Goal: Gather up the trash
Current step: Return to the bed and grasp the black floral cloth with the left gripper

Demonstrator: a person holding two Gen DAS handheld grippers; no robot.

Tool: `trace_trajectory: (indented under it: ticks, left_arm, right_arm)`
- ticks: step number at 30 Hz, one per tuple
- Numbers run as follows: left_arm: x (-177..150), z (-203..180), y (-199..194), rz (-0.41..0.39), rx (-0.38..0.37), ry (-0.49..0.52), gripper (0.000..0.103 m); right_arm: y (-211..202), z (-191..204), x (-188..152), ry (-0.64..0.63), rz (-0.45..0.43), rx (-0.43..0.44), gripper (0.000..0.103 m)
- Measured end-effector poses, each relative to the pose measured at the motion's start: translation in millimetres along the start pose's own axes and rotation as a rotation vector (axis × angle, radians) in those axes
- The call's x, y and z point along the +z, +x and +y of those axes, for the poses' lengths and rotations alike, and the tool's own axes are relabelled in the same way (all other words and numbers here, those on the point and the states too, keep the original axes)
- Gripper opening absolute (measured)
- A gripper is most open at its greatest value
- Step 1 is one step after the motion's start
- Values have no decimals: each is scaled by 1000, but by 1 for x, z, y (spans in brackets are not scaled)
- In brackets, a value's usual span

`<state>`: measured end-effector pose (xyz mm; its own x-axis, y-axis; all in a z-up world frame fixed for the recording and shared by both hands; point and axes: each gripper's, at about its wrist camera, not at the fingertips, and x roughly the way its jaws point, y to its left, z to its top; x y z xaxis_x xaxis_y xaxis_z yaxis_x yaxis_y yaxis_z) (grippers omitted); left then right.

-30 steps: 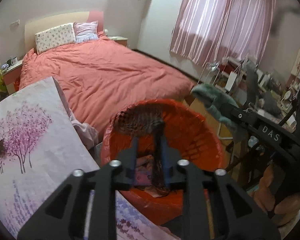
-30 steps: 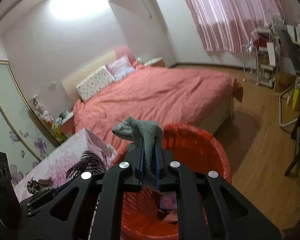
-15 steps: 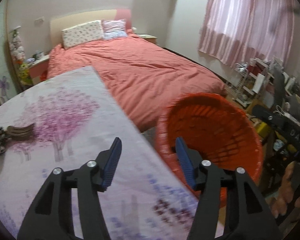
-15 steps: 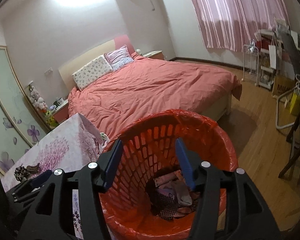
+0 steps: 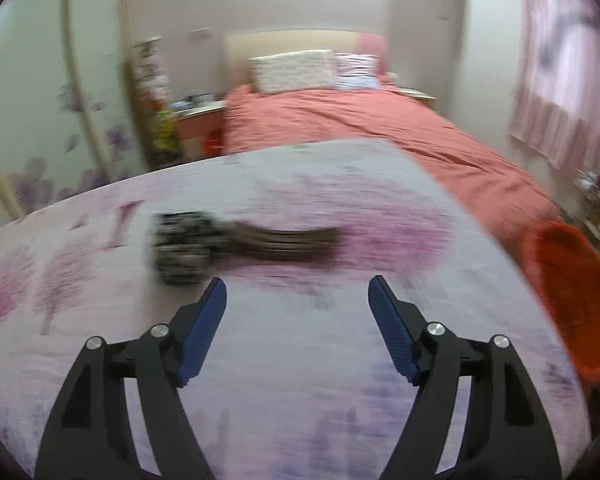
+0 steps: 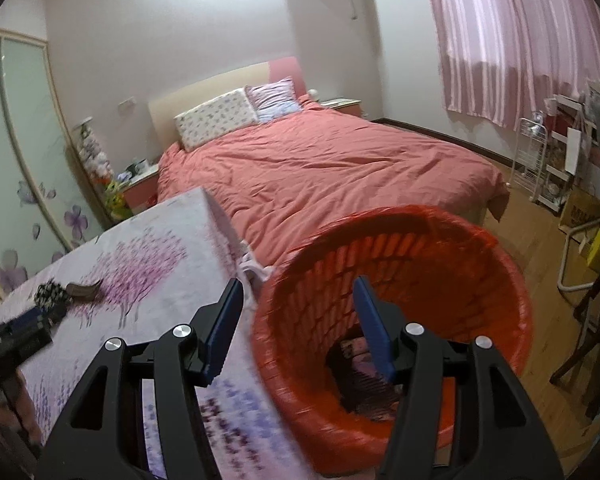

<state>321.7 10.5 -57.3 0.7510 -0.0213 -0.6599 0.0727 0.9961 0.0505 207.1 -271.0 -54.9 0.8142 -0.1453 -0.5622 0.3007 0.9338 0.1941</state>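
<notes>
Two pieces of trash left on the table, near its far left part: a dark speckled wad and, touching its right side, a flat brown strip pointing right; both smeared by motion blur in the left view, sharper but small in the right view, wad and strip. Left gripper over the flowered cloth just short of the pair, jaws wide apart, nothing between the blue pads. Right gripper at the near rim of the red bin, jaws likewise spread and empty, one finger over the table edge, the other over the bin mouth. Bin standing off the table's right edge, already holding crumpled odds and ends at the bottom. Judging by looks: wad probably soft, light, squashable cloth or mesh, no risk of breaking, likely to sag and dangle once lifted; best pinched across its thick middle, deep between the pads, not at a loose fringe. Strip seemingly thin, limp and lying flat, so harder to get under; better taken at the thicker end beside the wad or across its narrow width, pressing lightly into the cloth without snagging it. Exact material of either impossible to tell from these views
</notes>
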Motion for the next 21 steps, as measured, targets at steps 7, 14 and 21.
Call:
trace_trajectory:
  ticks: [7, 14, 21]
  left_arm:
    - [13, 65, 32, 27, 81, -115, 74]
    - [26, 76, 59, 75, 71, -144, 68]
    - [31, 80, 80, 134, 42, -147, 21]
  right_arm:
    - [10, 31, -10, -49, 54, 52, 58]
    - [16, 58, -13, -89, 75, 80, 58]
    - [22, 80, -21, -125, 103, 93, 58]
